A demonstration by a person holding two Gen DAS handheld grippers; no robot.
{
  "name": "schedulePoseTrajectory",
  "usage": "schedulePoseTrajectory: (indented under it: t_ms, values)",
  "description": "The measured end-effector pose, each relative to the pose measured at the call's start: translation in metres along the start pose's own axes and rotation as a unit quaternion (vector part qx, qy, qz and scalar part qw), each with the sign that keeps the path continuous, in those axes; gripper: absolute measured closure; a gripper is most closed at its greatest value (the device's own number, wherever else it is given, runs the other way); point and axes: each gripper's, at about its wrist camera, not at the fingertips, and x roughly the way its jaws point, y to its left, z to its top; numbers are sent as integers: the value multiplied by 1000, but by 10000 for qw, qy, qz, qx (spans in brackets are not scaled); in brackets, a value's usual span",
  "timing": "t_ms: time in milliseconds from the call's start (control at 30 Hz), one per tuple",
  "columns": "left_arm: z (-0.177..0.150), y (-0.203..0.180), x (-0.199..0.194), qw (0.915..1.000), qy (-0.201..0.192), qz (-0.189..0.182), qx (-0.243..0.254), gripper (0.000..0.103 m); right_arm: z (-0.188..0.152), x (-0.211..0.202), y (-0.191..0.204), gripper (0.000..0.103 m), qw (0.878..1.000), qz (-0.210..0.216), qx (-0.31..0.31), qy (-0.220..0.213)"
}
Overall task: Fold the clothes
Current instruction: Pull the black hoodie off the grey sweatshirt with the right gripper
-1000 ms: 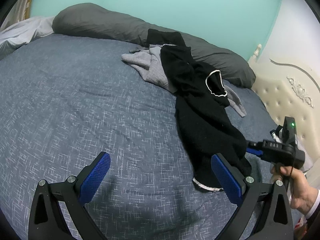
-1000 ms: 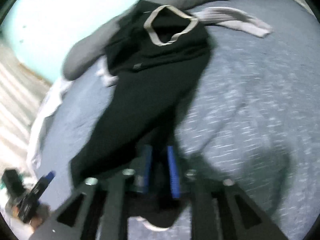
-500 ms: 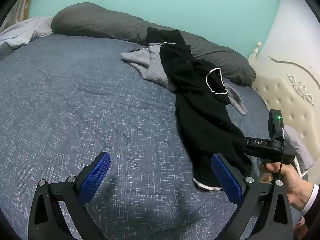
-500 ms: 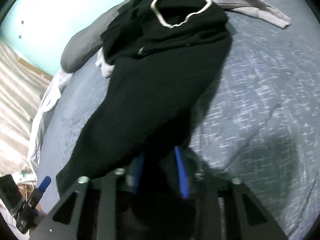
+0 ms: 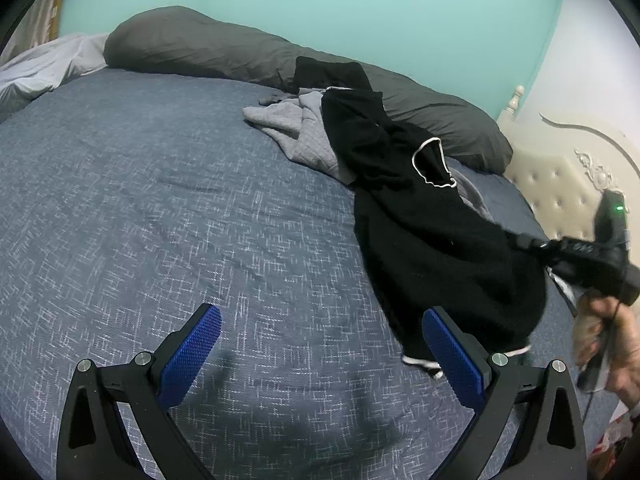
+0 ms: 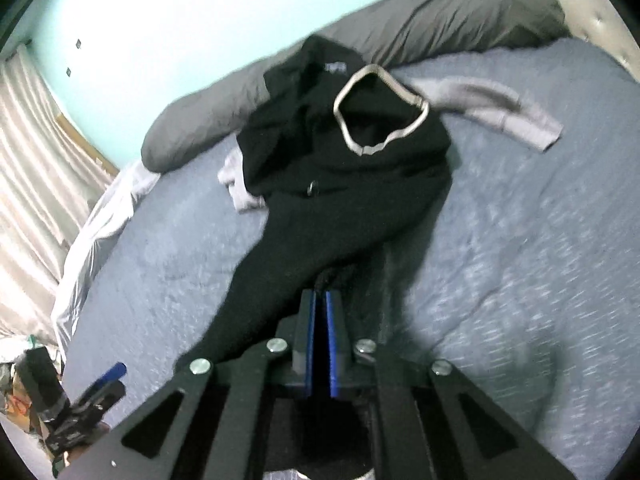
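Right gripper (image 6: pixel 321 300): blue pads nearly together, jaws have just been closing, now pinched on the near end of the black garment (image 6: pixel 320 208). Fabric runs straight out from between the pads and looks pulled taut toward the gripper. In the left wrist view the same gripper (image 5: pixel 520 242) sits at the right edge, held by a hand (image 5: pixel 608 344), with the black cloth bunched up at its tip and lifted off the bed there.

Left gripper (image 5: pixel 320 344): jaws spread wide, nothing between them, hovering over bare bedspread (image 5: pixel 160 200). The black garment's white-trimmed hem lies just beside its right finger; cannot tell if they touch.

Black garment location: right half of the bed, stretched from the near right edge toward the far pillows. White-edged neck opening (image 5: pixel 434 164) sits about midway along it, facing up. Its far end lies on top of a grey garment (image 5: pixel 298 132), which pokes out to the left in the left wrist view; one grey sleeve (image 6: pixel 500 114) sticks out to the right in the right wrist view.

Beyond that: long dark grey pillow (image 5: pixel 224 50) across the far side, teal wall (image 5: pixel 320 8) behind it. Pale tufted headboard (image 5: pixel 560 192) at far right. White crumpled sheet (image 5: pixel 44 68) at far left corner.
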Motion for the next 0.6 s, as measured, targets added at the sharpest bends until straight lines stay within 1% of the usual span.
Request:
schedulePoseTrajectory:
  t_ms: [100, 200, 233, 333, 400, 467, 533, 600]
  values:
    - [-1, 0, 1, 10000, 19, 1, 8, 0, 9, -23, -6, 99, 9997, -32, 69, -224]
    - [-1, -1, 1, 10000, 14, -3, 6, 0, 12, -37, -17, 99, 9991, -220, 101, -343]
    - [-1, -1, 1, 10000, 17, -3, 9, 0, 11, -38, -21, 99, 9990, -280, 146, -311]
    - [-1, -1, 1, 10000, 33, -2, 12, 0, 1, -26, -37, 99, 9965, -806, 215, 46]
    - [-1, -1, 2, 10000, 34, 1, 5, 0, -4, -23, -50, 99, 9940, -1017, 386, 92]
    - [-1, -1, 2, 10000, 39, 2, 3, 0, -9, -20, -63, 98, 9925, -1048, 610, 130]
    - [-2, -2, 3, 10000, 57, 6, 9, 0, -12, -15, -73, 98, 9898, -1080, 876, 307]
    - [-2, -2, 3, 10000, 63, 5, 7, 0, -11, -21, -77, 95, 9887, -990, 1114, 153]
